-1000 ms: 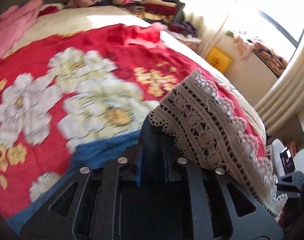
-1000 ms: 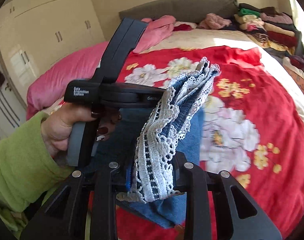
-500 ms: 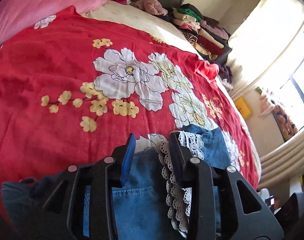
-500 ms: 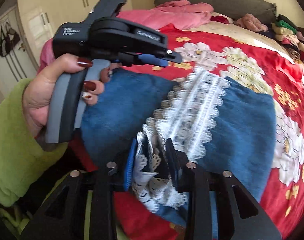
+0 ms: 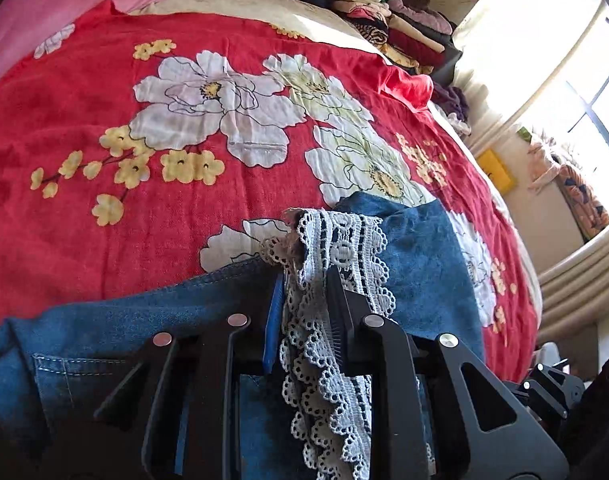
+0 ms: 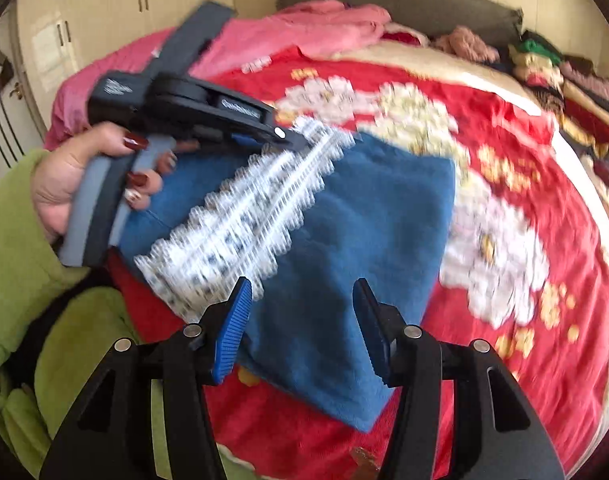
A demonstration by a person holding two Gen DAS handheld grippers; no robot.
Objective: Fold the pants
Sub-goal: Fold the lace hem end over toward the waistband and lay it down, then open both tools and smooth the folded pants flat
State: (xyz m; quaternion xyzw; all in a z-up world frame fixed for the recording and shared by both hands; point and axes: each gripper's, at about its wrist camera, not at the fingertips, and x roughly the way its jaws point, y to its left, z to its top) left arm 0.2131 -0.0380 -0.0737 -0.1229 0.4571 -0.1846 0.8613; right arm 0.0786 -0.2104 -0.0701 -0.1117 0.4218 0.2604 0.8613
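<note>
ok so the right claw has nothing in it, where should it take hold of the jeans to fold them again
Probably the near corner of the jeans, at the edge closest to the open right claw. That corner juts out over the red bedspread, so one pad can slide under it from the near side. The lace hem end is taken: the left claw is closing on it.

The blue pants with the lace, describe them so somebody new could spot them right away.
Find the red flowered bedspread on the bed. On its near edge lies the folded denim pants. Only it carries a white lace trim, pinched by the left gripper.
</note>
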